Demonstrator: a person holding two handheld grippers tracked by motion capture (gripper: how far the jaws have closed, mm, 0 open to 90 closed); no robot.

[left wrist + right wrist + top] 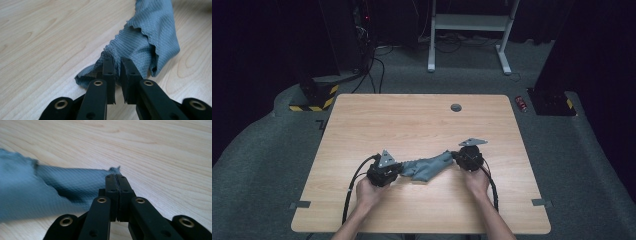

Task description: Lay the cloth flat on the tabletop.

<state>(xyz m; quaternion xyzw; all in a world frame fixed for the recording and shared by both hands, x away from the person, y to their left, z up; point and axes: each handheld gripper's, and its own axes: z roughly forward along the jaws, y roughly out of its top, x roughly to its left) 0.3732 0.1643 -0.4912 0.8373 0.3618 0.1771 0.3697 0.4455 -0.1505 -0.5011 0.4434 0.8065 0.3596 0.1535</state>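
Cloth: a grey-blue diamond-weave fabric cloth (pixel 428 166) is lying bunched on the near middle of the light wooden desk (pixel 412 120).
Left gripper (pixel 117 65): jaws standing slightly apart at the cloth's corner.
Right gripper (pixel 116 178): jaws are pinching the cloth's right corner.

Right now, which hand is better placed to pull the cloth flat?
Probably the right. The right gripper is clamped shut on a corner of the cloth, while the left gripper shows a gap between its jaws beside the cloth.

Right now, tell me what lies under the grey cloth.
The grey cloth lies bunched on the bare wooden table, strung between the left gripper and the right gripper. Wood shows all around it. Whatever sits beneath its folds is covered.
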